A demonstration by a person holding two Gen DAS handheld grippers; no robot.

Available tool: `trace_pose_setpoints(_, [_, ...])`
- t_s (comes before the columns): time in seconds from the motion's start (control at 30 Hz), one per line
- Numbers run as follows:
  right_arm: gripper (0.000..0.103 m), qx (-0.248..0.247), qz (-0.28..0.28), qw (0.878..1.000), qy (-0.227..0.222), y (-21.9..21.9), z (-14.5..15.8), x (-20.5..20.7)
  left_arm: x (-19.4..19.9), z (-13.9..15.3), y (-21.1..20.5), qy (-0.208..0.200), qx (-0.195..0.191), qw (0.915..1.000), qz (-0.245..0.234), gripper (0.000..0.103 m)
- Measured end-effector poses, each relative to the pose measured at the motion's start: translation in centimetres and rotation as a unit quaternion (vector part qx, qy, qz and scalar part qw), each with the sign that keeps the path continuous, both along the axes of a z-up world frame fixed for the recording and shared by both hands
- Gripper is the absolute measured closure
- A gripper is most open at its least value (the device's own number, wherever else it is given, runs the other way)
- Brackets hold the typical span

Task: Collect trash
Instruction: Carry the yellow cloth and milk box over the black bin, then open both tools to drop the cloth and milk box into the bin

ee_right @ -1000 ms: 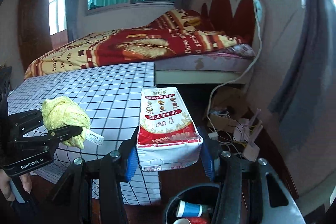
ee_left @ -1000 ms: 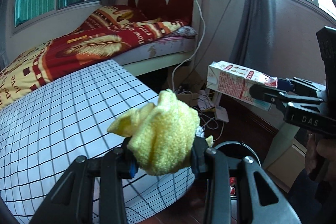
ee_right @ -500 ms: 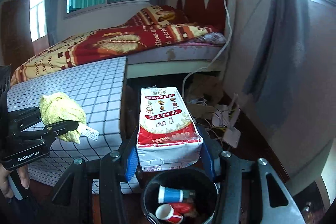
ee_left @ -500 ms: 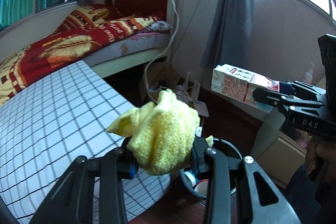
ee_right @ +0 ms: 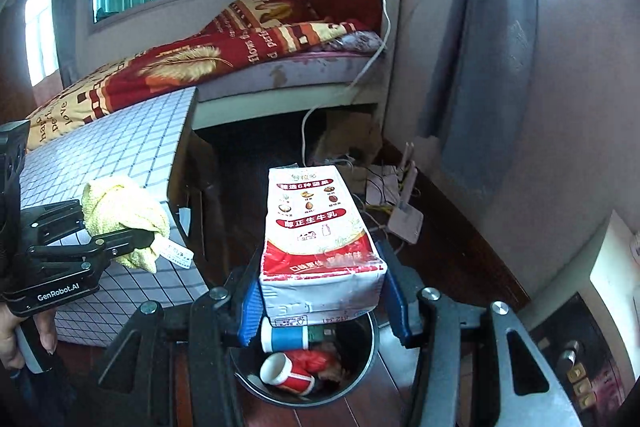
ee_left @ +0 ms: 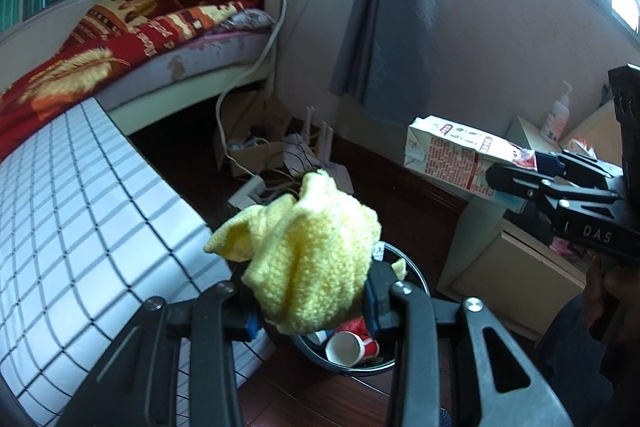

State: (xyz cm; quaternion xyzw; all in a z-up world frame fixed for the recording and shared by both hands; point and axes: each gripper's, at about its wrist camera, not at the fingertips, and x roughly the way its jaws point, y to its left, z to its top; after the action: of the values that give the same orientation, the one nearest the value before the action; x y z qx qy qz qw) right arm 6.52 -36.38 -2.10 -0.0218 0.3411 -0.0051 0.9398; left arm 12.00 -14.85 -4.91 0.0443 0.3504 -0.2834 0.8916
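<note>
Lower centre of the left wrist view: left gripper [ee_left: 310, 301] clamped on a crumpled yellow cloth [ee_left: 308, 259], soft, light, compressible, best pinched through the bunched middle. Lower centre of the right wrist view: right gripper [ee_right: 322, 301] closed across the base of a milk carton [ee_right: 320, 243], probably empty and light, thin-walled, liable to buckle, best held across the flat sides. Directly beneath both, low in frame: black bin [ee_right: 370, 355] holding paper cups [ee_right: 286, 373].
</note>
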Motion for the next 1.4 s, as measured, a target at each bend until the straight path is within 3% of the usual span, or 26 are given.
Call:
trace_pose_setpoints(0.3, [0.05, 0.011, -0.001, 0.999, 0.036, -2.4, -3.9, -0.3, 0.1, -2.6, -3.2, 0.019, 0.009, 0.9996, -0.017, 0.064])
trace_pose_setpoints(0.9, [0.049, 0.031, 0.089, 0.987, 0.128, -2.7, -14.7, 4.0, 2.4, -9.9, -5.9, 0.084, 0.016, 0.9956, -0.037, 0.063])
trace_pose_setpoints(0.97, [0.034, 0.03, 0.09, 0.985, 0.146, -3.3, -16.4, 4.9, 2.8, -10.8, -5.9, 0.098, 0.009, 0.9942, -0.043, 0.04])
trace_pose_setpoints(1.0, [0.008, 0.021, 0.07, 0.984, 0.16, -3.9, -17.2, 5.3, 3.2, -11.6, -5.8, 0.108, 0.024, 0.9936, -0.022, 0.033])
trace_pose_setpoints(1.03, [0.0, 0.022, 0.055, 0.984, 0.168, -4.8, -17.8, 5.3, 3.4, -12.0, -5.6, 0.117, 0.028, 0.9926, -0.013, 0.027])
trace_pose_setpoints(1.1, [0.0, 0.02, 0.03, 0.985, 0.17, -6.1, -17.9, 5.1, 3.4, -12.3, -4.7, 0.124, 0.026, 0.992, 0.002, 0.022])
trace_pose_setpoints(1.17, [0.0, 0.027, 0.013, 0.986, 0.166, -6.9, -17.8, 4.9, 2.8, -12.1, -3.9, 0.105, 0.038, 0.9934, 0.026, 0.003])
trace_pose_setpoints(1.4, [0.0, 0.018, 0.002, 0.986, 0.165, -5.6, -17.7, 5.1, 1.8, -11.3, -1.9, 0.071, 0.048, 0.9935, 0.075, 0.002])
